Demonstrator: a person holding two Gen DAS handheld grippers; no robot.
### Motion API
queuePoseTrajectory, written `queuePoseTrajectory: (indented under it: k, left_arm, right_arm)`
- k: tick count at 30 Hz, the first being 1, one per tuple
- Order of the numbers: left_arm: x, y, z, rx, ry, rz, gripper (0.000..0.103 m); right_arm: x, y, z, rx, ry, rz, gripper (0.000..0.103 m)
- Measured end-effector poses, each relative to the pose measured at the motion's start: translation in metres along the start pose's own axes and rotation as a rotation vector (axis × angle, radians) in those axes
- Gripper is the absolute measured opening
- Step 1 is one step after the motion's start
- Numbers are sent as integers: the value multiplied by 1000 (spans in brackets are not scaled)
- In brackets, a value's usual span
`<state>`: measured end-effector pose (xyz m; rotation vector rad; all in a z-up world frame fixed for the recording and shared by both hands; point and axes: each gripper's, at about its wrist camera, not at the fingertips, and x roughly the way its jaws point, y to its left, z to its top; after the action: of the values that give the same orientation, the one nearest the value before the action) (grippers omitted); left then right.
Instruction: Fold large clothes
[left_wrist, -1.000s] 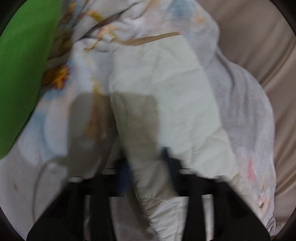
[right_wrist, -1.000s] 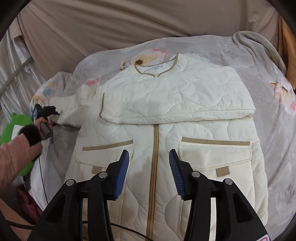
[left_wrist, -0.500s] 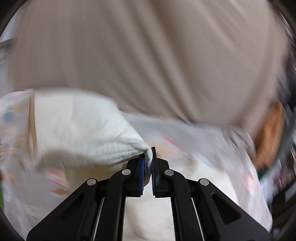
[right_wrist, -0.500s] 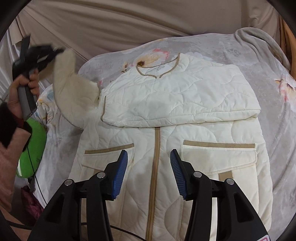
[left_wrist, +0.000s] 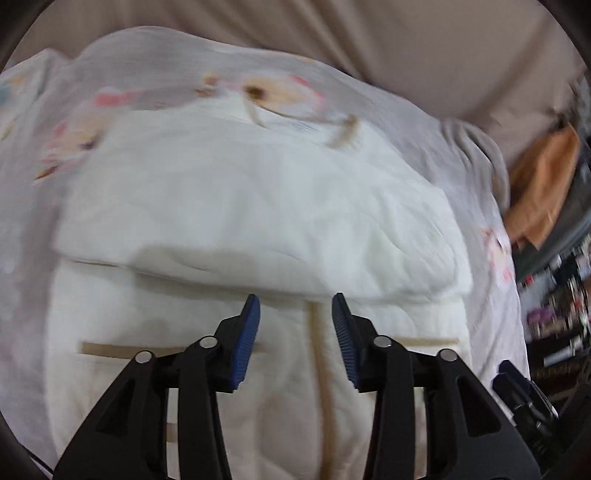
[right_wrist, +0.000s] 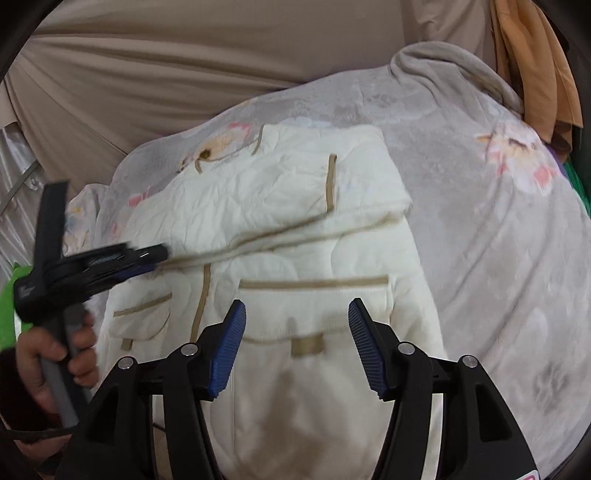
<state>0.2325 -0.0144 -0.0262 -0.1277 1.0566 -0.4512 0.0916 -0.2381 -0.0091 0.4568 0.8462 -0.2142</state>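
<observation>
L claw (left_wrist: 295, 325) just opened, empty, over jacket (left_wrist: 258, 221) | R claw (right_wrist: 293, 332) opening wider, empty

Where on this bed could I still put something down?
The floral blanket lies bare right of the cream jacket, up to the orange cloth. A narrower strip runs beyond the collar. The left edge is crowded: hand, left tongs.

No lettering on anything here is sharp enough to read.
</observation>
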Motion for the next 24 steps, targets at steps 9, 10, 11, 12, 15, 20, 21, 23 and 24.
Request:
queuePoseTrajectory:
  k: [9, 10, 11, 12, 15, 20, 21, 23, 24]
  left_arm:
    - [5, 134, 29, -410, 0, 21, 49]
    - [8, 143, 29, -432, 1, 10, 49]
    - [13, 152, 29, -462, 6, 0, 49]
    - [17, 157, 27, -480, 11, -5, 49]
    - [29, 166, 29, -512, 23, -24, 35]
    - [12, 146, 43, -384, -67, 75, 18]
    - [11, 142, 45, -353, -80, 102, 18]
    - [16, 136, 46, -314, -71, 141, 18]
    - [24, 134, 45, -301, -53, 163, 18]
  right_arm:
    - [77, -19, 77, 139, -4, 31, 63]
    - [89, -21, 81, 164, 8, 34, 63]
    - [100, -24, 83, 189, 26, 37, 63]
    - [111, -26, 84, 213, 53, 37, 63]
    - [136, -21, 85, 248, 122, 44, 35]
    - [62, 21, 120, 131, -176, 265, 8]
    - [50, 28, 125, 94, -216, 274, 7]
    - [53, 29, 124, 57, -217, 233, 7]
    - [76, 19, 119, 57, -155, 166, 7]
